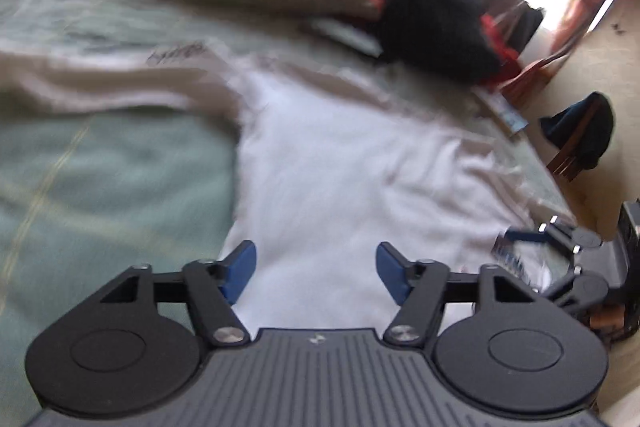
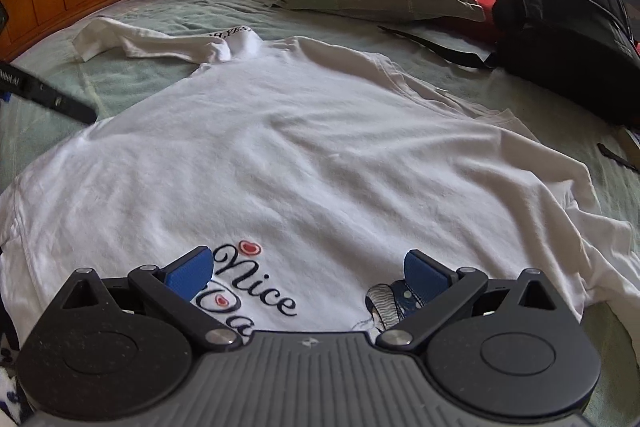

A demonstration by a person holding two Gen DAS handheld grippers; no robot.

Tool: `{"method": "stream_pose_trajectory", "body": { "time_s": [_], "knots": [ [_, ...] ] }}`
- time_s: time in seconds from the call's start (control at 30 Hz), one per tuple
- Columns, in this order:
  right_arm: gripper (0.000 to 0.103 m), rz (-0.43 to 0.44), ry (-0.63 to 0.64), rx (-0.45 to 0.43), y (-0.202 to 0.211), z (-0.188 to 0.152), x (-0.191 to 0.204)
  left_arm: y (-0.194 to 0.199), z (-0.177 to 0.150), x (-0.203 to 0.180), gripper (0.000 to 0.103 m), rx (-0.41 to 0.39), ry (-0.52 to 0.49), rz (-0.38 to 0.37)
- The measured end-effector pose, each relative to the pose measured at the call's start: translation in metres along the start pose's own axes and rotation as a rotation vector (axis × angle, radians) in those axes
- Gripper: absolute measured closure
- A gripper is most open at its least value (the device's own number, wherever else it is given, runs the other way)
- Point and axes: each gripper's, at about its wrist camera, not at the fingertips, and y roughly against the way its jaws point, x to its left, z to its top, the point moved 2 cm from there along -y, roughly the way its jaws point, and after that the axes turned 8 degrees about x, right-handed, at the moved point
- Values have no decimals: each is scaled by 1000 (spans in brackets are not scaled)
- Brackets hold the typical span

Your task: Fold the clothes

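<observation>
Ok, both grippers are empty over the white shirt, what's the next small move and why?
Probably send the left gripper to the sleeve lying bunched out to the side and fold it in over the white shirt. The body already lies fairly flat on the bed, and the right gripper is open too, holding nothing.

A white T-shirt (image 2: pixel 304 147) lies spread over a pale green bedsheet (image 2: pixel 132 83), mostly flat with soft wrinkles across its middle; one sleeve (image 2: pixel 132 41) stretches away toward the far left, loosely crumpled, with dark lettering showing by the neck; the right edge is rumpled into folds. Near the bottom of the right wrist view the shirt shows a print (image 2: pixel 256 283) in black script reading "Nice" above a partly hidden word, with small red hearts, and beside it a striped figure only partly visible; in the left wrist view the shirt (image 1: pixel 340 187) is blurred.
</observation>
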Motion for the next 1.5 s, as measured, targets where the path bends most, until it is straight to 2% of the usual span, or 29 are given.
{"method": "stream_pose_trajectory", "body": {
  "time_s": [0.07, 0.1, 0.13, 0.2, 0.3, 0.37, 0.43, 0.5, 0.6, 0.63, 0.67, 0.73, 0.87, 0.97, 1.07, 1.2, 1.27, 1.33, 1.5],
  "knots": [
    [0, 6, 7, -13, 1, 3, 6, -25, 9, 5, 33, 10, 48, -25],
    [0, 8, 15, -19, 1, 3, 8, -39, 11, 8, 33, 28, 46, 16],
    [0, 6, 24, -20, 2, 3, 10, -52, 12, 10, 38, 44, 43, 55],
    [0, -24, 29, 14, 1, -9, 4, -52, 8, 4, 36, 20, -20, 83],
    [0, -61, 2, 93, -1, -37, -15, -32, 1, -15, 35, 17, -130, 171],
    [0, -18, -56, 68, 8, -55, -34, -19, -10, -33, 32, 18, -235, 198],
    [0, -21, -78, 35, 18, -54, -38, -13, -25, -50, 26, 32, -365, 203],
    [0, -16, -80, 1, 23, -49, -36, -12, -40, -65, 25, 58, -472, 205],
    [0, 45, -28, -34, 18, -31, -17, -18, -60, -66, 25, 103, -495, 188],
    [0, 57, -3, -31, 12, -26, -9, -19, -65, -59, 25, 125, -459, 193],
    [0, 65, 17, -18, 5, -23, -3, -14, -72, -52, 24, 115, -434, 198],
    [0, 35, 52, 29, -8, -31, 0, -1, -85, -39, 24, 99, -387, 219],
    [0, 47, 55, -19, 0, -59, -16, 27, -110, -28, 24, 88, -356, 263],
    [0, 40, 72, -45, 4, -67, -15, 30, -110, -47, 24, 79, -396, 310],
    [0, -4, 55, -12, 12, -55, -4, 21, -105, -77, 23, 30, -484, 297],
    [0, 23, 79, -74, 41, -54, 24, -1, -109, -106, 23, 25, -535, 275],
    [0, 19, 113, -76, 43, -61, 42, -11, -118, -112, 23, 30, -555, 289],
    [0, -33, 140, -42, 33, -74, 51, -14, -127, -109, 22, 32, -554, 316],
    [0, -41, 13, -19, 41, -116, 25, 9, -148, -86, 13, 21, -444, 334]
  ]
}}
